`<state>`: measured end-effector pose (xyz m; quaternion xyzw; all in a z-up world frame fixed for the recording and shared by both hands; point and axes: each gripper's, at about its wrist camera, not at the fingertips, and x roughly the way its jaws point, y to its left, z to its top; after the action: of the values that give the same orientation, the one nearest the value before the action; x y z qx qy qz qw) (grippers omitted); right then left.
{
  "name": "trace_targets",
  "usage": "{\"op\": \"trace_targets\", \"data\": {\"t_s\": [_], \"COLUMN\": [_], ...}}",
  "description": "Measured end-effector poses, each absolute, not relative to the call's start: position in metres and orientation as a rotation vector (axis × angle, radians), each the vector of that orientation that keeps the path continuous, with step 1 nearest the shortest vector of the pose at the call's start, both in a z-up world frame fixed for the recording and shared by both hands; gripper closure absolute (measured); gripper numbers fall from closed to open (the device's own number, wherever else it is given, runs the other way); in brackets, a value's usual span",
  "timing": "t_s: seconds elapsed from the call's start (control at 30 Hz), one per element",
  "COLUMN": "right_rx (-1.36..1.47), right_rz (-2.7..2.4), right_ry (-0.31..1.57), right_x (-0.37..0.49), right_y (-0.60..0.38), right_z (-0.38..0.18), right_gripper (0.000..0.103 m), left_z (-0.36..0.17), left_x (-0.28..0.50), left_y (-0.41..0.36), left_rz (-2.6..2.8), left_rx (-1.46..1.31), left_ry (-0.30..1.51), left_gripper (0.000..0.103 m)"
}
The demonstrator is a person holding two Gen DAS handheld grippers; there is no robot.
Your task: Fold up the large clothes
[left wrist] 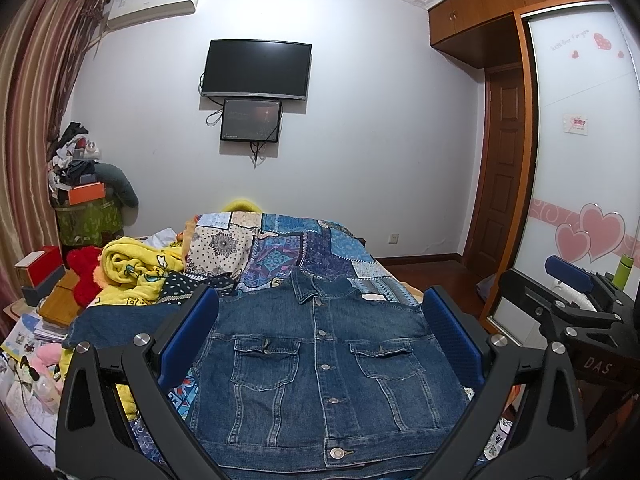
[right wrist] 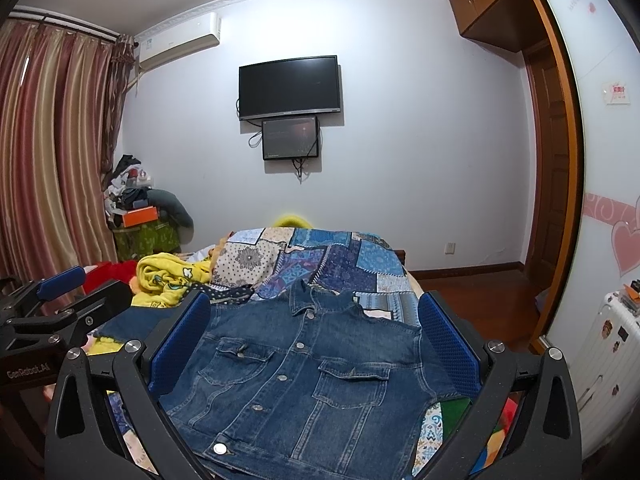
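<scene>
A blue denim jacket [left wrist: 320,372] lies flat and buttoned, front up, on the patchwork bedspread [left wrist: 304,252], collar toward the far wall. One sleeve stretches left [left wrist: 120,320]. My left gripper [left wrist: 320,320] hovers above the jacket's near half, open and empty, blue pads [left wrist: 192,332] wide apart. My right gripper [right wrist: 316,332] is also open and empty over the jacket [right wrist: 304,384], a little to the right. It also shows in the left wrist view [left wrist: 572,280]; the left gripper shows in the right wrist view [right wrist: 64,284].
A yellow blanket [left wrist: 136,276] and red plush toy [left wrist: 84,276] are heaped left of the jacket. Boxes and papers [left wrist: 40,280] crowd the left edge. A wardrobe with sliding door [left wrist: 580,160] stands right. A white suitcase [right wrist: 600,360] stands at far right.
</scene>
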<state>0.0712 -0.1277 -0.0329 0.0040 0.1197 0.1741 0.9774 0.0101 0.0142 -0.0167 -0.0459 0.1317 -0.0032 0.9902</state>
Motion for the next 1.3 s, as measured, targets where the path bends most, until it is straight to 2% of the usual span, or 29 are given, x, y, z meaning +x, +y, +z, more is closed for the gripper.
{"op": "trace_targets", "data": {"t_s": [0.47, 0.77, 1.07, 1.3], "right_rx": [-0.027, -0.044, -0.069, -0.020], "right_rz": [0.354, 0.365, 0.368, 0.357], "right_ry": [0.316, 0.385, 0.498, 0.738], "right_x": [0.109, 0.165, 0.212, 0.253], "right_y": [-0.104, -0.074, -0.049, -0.042], "right_z": [-0.046, -0.069, -0.103, -0.154], "right_gripper": [0.000, 0.000, 0.000, 0.000], "left_z": [-0.031, -0.059, -0.138, -0.225], "left_x": [0.053, 0.118, 0.168, 0.186], "left_y": [0.048, 0.130, 0.246, 0.332], "left_rz": [0.039, 0.177, 0.291, 0.329], "left_rx": [-0.123, -0.209, -0.313, -0.545], "left_ry": [0.313, 0.394, 0.610, 0.834], "left_gripper": [0.000, 0.000, 0.000, 0.000]}}
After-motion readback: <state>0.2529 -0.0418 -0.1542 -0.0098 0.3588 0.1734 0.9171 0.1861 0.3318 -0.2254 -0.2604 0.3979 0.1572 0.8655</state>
